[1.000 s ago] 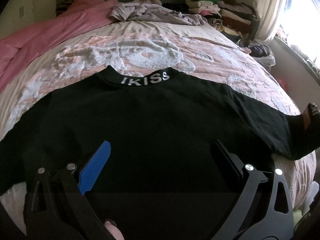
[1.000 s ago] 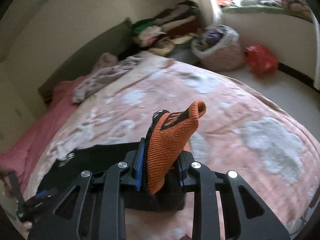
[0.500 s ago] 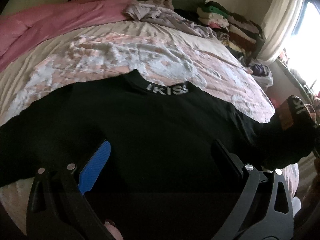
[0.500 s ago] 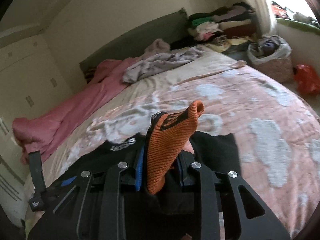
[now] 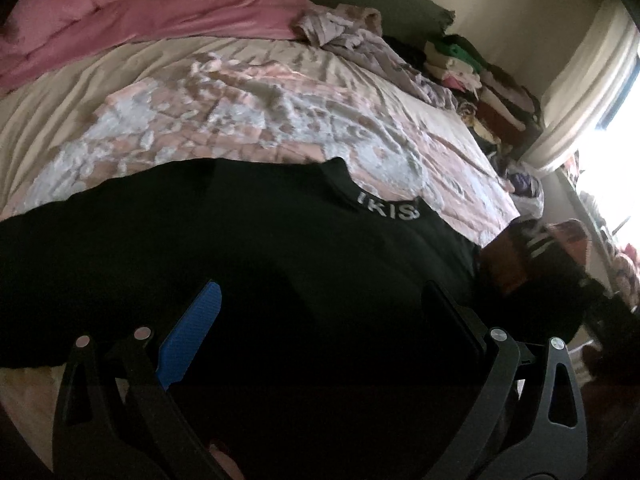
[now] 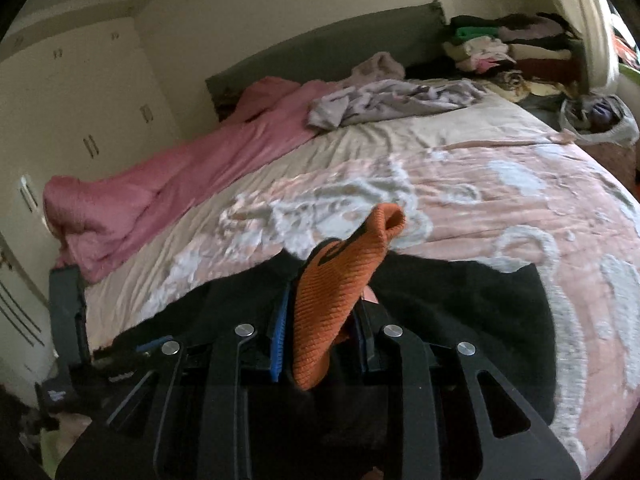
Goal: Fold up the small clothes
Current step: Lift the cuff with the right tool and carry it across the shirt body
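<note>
Bed [image 6: 500,216]: covered by a pink spread with pale cloud-like patches; cream sheet toward the head end.
Black top [image 5: 256,264]: spread flat across the foot end of the bed, collar toward the head end, pale letters on the collar band.
Orange cuff [image 6: 340,292]: ribbed knit with a black mark, part of the black top's sleeve; standing up between the right gripper's fingers, above the black cloth; tip curled open.
Right gripper [image 6: 322,336]: over the black top near the foot edge; jaws opening, cuff between them, blue pad close along its left side; pressing or not, cannot tell for sure, looks loosely held.
Left gripper [image 5: 320,320]: hovering over the middle of the black top; fingers spread wide, nothing between them but the cloth lying below; blue pad [image 5: 192,336] on one finger.
Sleeve end in the left wrist view: lifted off the bed at the right edge, orange and black, blurred.
Pink blanket [image 6: 168,184]: bunched along the left edge of the bed, up to the head end.
Lilac cloth [image 6: 392,100]: crumpled at the head end, beside the pink blanket.
Stack of clothes [image 6: 508,52]: piled past the far right corner of the bed.
Headboard [image 6: 328,56]: dark green, against the wall.
</note>
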